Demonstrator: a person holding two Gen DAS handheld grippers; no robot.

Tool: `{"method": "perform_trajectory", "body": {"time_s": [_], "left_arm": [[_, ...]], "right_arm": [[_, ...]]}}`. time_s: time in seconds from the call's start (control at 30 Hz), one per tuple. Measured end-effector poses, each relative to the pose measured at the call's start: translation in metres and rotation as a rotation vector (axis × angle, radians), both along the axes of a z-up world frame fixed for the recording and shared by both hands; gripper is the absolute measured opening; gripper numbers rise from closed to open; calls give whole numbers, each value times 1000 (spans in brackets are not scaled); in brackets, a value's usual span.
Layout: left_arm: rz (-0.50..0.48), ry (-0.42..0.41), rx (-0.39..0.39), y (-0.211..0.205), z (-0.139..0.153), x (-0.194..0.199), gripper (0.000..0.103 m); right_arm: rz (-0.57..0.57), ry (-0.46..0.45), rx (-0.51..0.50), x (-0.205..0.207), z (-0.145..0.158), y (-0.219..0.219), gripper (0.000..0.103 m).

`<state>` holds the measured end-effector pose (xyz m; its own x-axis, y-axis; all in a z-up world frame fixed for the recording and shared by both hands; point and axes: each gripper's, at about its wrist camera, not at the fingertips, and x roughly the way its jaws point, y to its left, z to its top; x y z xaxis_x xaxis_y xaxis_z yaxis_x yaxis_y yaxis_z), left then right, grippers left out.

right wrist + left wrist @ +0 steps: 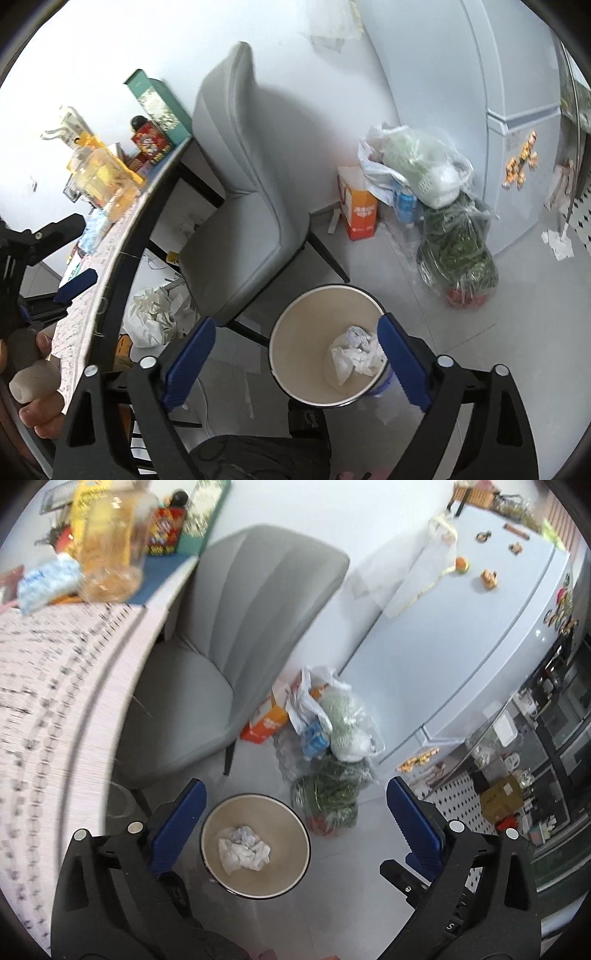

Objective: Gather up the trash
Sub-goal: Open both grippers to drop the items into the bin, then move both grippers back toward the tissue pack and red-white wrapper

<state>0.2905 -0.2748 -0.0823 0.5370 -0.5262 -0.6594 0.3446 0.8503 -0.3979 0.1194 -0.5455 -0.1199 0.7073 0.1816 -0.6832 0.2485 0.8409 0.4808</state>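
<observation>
A small round bin with a black rim and a beige inside stands on the pale floor beside the chair. Crumpled white tissue lies at its bottom. My left gripper hangs above it, open, with nothing between its blue pads. In the right wrist view the same bin with the tissue sits below my right gripper, which is open too. Its right pad crosses in front of the bin's rim. A hand at the left edge holds the other gripper's handle.
A grey chair stands at a table with a patterned cloth that carries bottles and boxes. Plastic bags of greens and an orange box lean by a white fridge. A crumpled white bag lies under the table.
</observation>
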Motion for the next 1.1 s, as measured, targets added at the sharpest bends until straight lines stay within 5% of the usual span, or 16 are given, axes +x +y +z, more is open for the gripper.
{"method": "perform_trajectory", "body": {"time_s": [0.43, 1.1], "left_arm": [[165, -95, 3, 101, 52, -49, 97], [486, -143, -32, 282, 61, -104, 97]], "right_arm": [[134, -105, -38, -5, 64, 79, 95], [420, -179, -74, 0, 117, 230, 95]]}}
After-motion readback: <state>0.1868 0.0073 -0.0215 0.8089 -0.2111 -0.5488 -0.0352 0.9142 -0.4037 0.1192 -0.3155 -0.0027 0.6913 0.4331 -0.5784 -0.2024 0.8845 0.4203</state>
